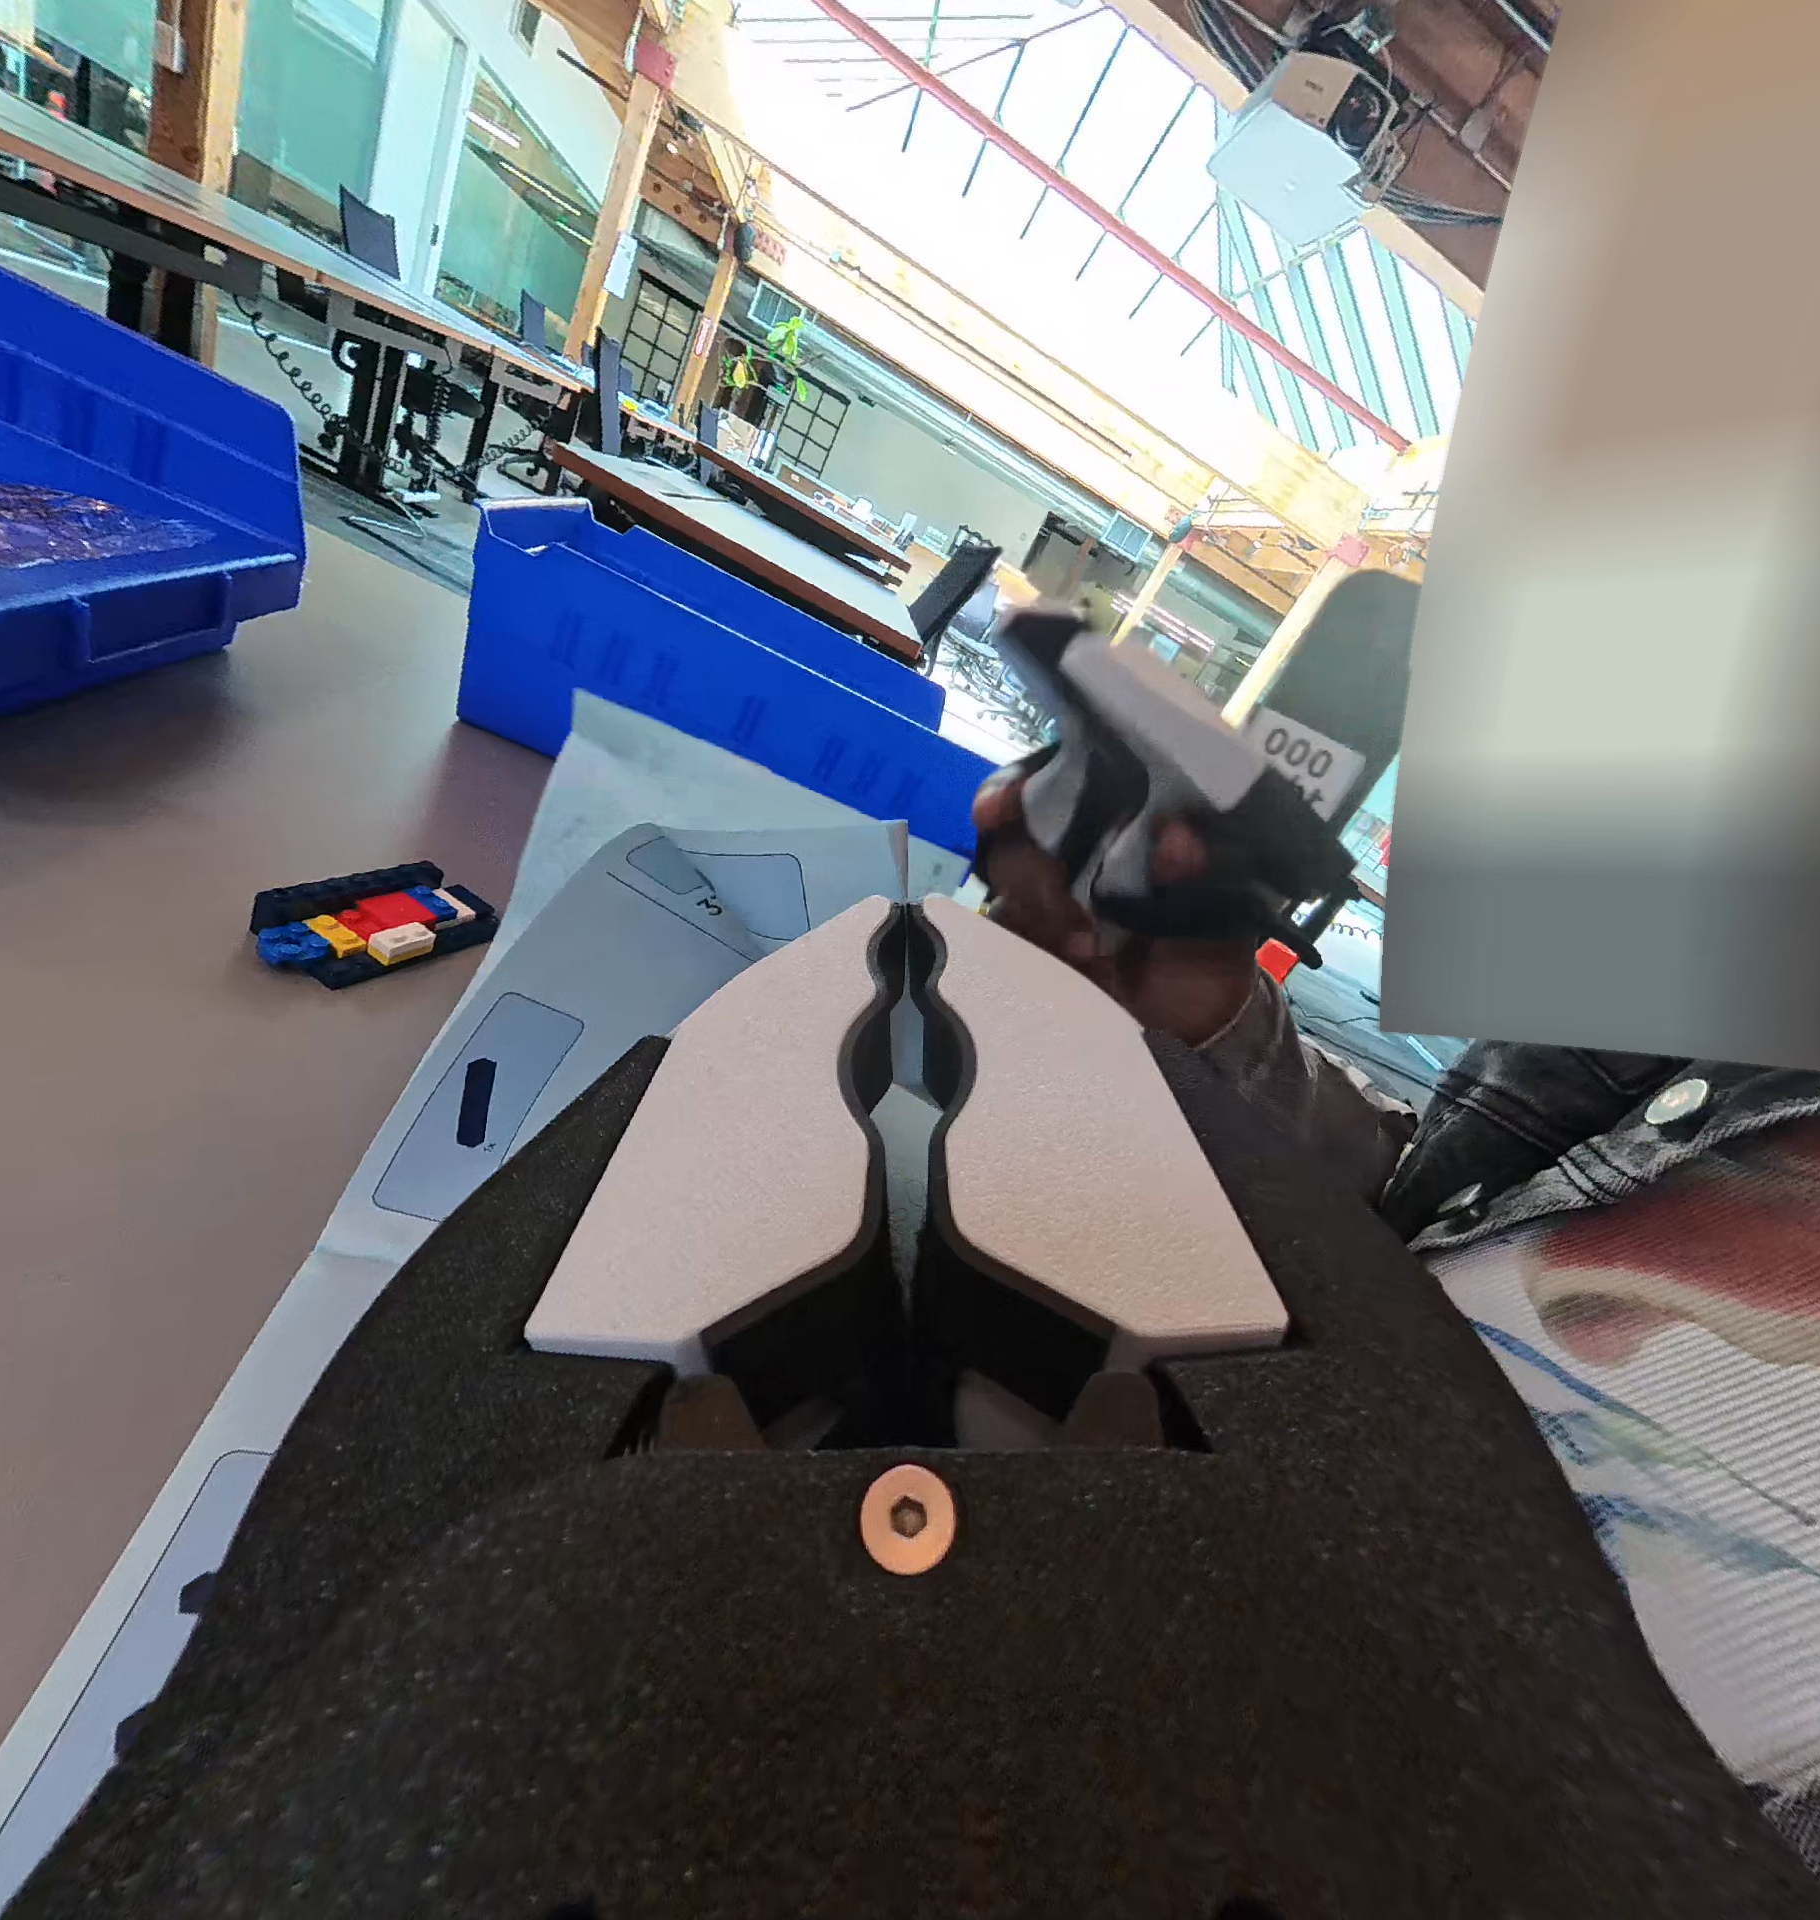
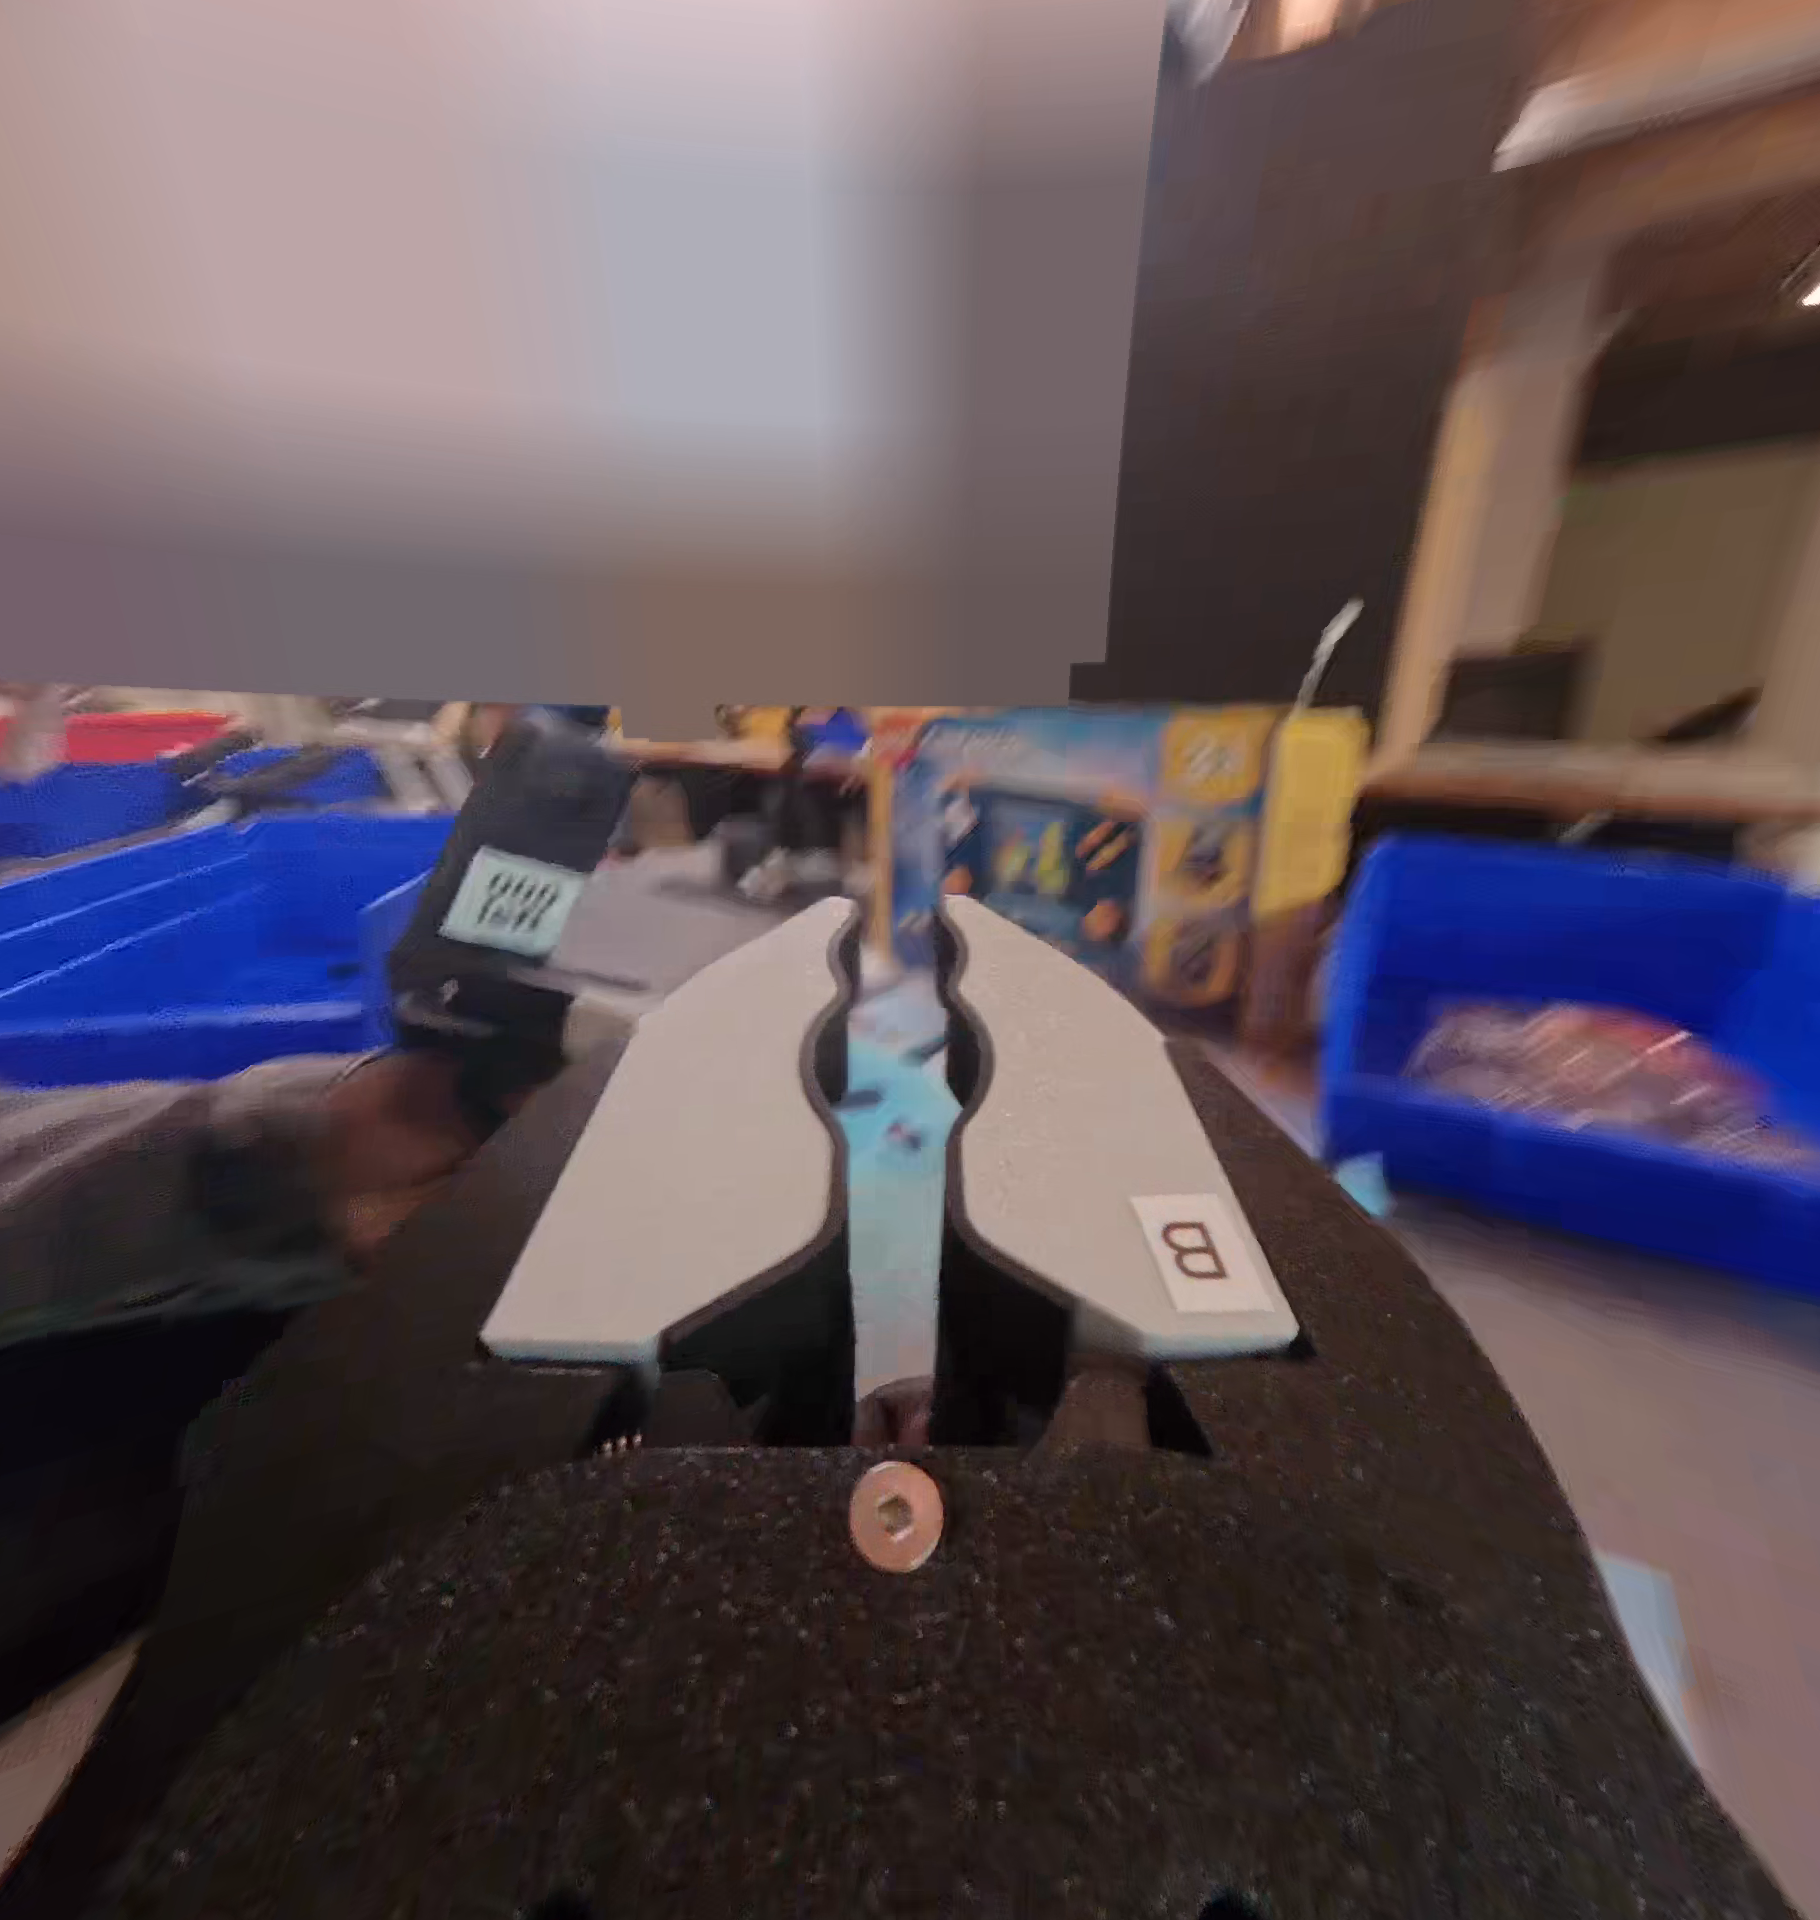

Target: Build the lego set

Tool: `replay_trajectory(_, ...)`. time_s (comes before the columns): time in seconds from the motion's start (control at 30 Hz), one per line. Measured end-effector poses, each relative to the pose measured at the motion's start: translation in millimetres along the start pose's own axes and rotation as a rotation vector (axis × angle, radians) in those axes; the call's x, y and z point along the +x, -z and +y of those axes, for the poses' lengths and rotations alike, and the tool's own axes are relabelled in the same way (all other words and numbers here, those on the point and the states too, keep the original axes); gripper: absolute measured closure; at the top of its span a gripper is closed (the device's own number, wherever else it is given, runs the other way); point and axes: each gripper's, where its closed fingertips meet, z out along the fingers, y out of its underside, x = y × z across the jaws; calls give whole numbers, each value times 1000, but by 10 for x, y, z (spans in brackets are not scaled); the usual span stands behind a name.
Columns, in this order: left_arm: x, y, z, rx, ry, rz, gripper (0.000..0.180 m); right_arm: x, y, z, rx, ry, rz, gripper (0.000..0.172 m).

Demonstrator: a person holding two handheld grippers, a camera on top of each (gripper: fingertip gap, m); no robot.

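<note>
My left gripper (image 1: 904, 914) is shut on the edge of one page of a pale blue instruction booklet (image 1: 615, 997). It holds that page lifted off the brown table (image 1: 158, 1091). A small flat build of dark blue, red, yellow and white bricks (image 1: 371, 925) lies on the table to the left of the booklet. My right gripper (image 2: 898, 914) is open by a narrow gap with nothing between its pads. It hangs over the booklet (image 2: 890, 1195), which shows through the gap. The right wrist view is blurred. The right gripper also shows in the left wrist view (image 1: 1114, 821), held in a hand just right of the lifted page.
Two blue bins (image 1: 677, 665) (image 1: 106, 540) stand behind the booklet and at the far left. In the right wrist view a boxed toy set (image 2: 1124, 883) stands upright ahead. A blue bin with plastic bags (image 2: 1592, 1018) is at the right and another blue bin (image 2: 158, 935) at the left. A person's torso (image 1: 1664, 1403) is close at the right. One gripper's finger ends stand about 6 centimeters off the other's.
</note>
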Motion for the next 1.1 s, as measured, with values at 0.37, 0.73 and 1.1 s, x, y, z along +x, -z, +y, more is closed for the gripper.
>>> replay_trajectory(0.37, 73, -52, 99, -60, -93, 7, 180, -263, -124, 539, -253, -512, -299, 164)
replay_trajectory(0.73, 93, -1, -23, 23, 24, 71, 180, -125, -79, 514, -235, -507, -258, 172)
replay_trajectory(1.1, -27, 57, -101, 67, 86, 30, 180, 525, 672, -764, 353, 504, 602, 113)
